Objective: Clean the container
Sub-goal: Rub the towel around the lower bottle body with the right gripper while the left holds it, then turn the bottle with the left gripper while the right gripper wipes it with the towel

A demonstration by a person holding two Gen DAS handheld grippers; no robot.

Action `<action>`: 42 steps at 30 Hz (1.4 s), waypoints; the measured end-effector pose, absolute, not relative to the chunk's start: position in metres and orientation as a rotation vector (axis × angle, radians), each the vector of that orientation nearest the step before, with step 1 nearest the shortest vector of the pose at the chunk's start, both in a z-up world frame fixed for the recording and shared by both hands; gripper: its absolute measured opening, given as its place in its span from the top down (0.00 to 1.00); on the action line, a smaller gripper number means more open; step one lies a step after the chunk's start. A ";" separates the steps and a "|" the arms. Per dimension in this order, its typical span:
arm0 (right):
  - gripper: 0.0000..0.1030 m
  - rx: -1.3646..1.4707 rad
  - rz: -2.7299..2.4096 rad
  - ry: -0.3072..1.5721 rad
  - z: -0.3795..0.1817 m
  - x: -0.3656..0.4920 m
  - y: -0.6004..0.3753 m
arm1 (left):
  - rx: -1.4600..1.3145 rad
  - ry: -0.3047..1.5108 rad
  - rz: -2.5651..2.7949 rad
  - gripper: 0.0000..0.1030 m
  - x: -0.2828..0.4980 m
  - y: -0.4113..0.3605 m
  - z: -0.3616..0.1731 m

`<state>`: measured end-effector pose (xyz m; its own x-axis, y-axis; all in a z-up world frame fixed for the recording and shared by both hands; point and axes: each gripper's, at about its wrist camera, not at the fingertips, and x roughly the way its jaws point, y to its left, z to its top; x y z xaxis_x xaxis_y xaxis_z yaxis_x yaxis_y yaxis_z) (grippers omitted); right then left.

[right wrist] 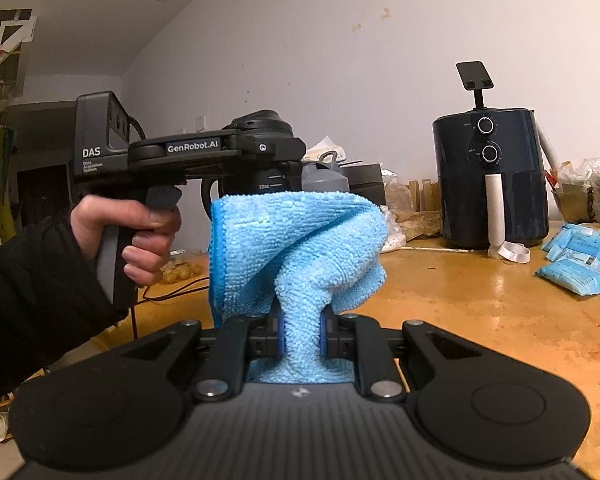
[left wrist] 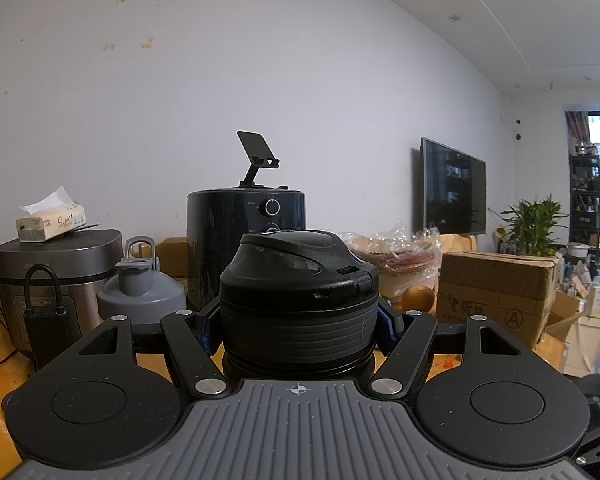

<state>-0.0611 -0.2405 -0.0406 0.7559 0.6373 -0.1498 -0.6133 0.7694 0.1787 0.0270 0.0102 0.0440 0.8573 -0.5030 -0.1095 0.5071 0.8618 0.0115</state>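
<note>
A black shaker bottle [left wrist: 298, 300] with a flip lid stands upright between the blue pads of my left gripper [left wrist: 298, 330], which is shut on its ribbed collar. In the right wrist view, my right gripper [right wrist: 302, 338] is shut on a bunched light-blue microfibre cloth [right wrist: 296, 248]. The cloth rises in front of the bottle [right wrist: 270, 182] and hides most of its body. A person's hand [right wrist: 140, 232] in a black sleeve holds the left gripper's handle at the left, level with the cloth.
On the wooden table [right wrist: 480, 300] stand a dark air fryer [right wrist: 492, 176] with a phone stand on top, a grey bottle [left wrist: 142, 288], a rice cooker [left wrist: 56, 276] with tissues, a cardboard box [left wrist: 496, 292], an orange [left wrist: 418, 299] and blue packets [right wrist: 576, 256].
</note>
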 end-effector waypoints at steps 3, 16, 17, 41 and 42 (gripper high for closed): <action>0.89 0.121 0.680 0.213 -0.043 -0.062 -0.242 | 0.019 0.094 -0.539 0.32 0.029 0.012 0.044; 0.88 0.126 0.668 0.222 -0.047 -0.064 -0.246 | -0.018 0.021 -0.388 0.07 0.017 0.000 0.055; 0.88 0.127 0.667 0.222 -0.047 -0.064 -0.246 | -0.007 0.021 -0.370 0.07 0.016 -0.003 0.055; 0.87 0.147 0.640 0.226 -0.052 -0.068 -0.258 | -0.018 0.015 0.007 0.07 0.003 -0.058 0.054; 0.87 0.148 0.638 0.225 -0.052 -0.068 -0.259 | -0.020 0.015 0.029 0.07 0.003 -0.059 0.054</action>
<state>-0.0685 -0.2586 -0.0520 0.7800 0.6043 -0.1625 -0.5723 0.7939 0.2053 0.0033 -0.0593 0.0540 0.9995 0.0287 -0.0156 -0.0290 0.9994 -0.0202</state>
